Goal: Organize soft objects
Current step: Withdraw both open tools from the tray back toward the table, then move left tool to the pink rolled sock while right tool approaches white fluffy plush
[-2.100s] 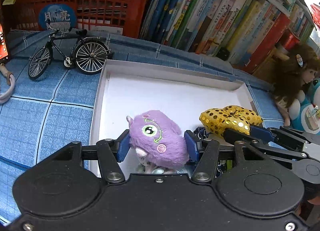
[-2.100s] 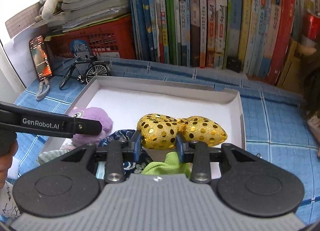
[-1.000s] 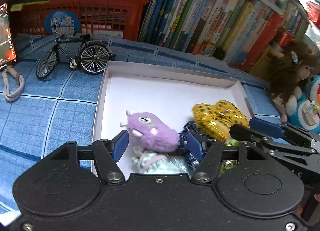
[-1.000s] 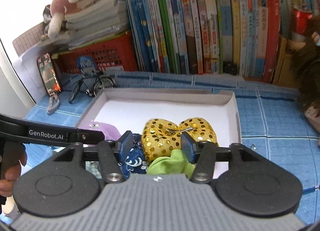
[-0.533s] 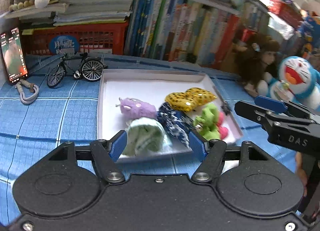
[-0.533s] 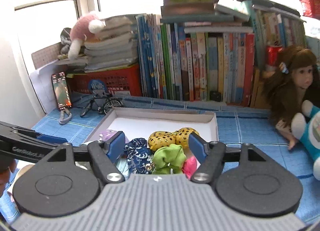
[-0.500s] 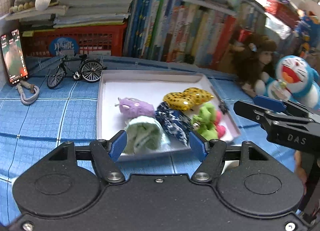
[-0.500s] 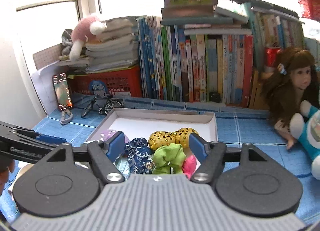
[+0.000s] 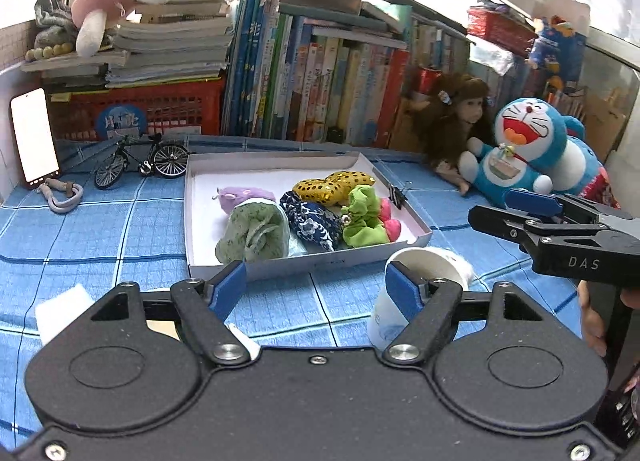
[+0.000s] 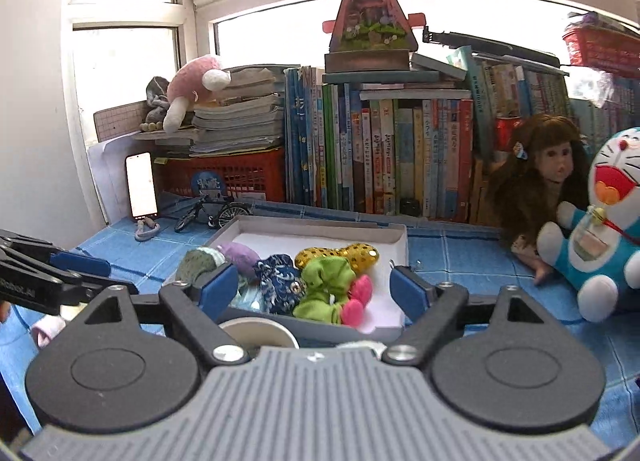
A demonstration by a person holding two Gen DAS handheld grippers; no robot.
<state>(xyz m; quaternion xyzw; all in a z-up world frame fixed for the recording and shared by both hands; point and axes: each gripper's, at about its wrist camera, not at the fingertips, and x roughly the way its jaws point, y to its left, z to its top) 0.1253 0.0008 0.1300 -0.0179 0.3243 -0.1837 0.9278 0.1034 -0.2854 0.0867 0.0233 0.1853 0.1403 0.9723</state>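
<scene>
Both the left gripper and right gripper are spreading wider, holding nothing; the soft toys are sitting inside the white tray, so retreating clear without nudging its near edge is wise

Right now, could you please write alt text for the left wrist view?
The open, empty left gripper hangs short of a white tray on a blue checked cloth, holding five soft toys. A paper cup stands just before the tray.
</scene>
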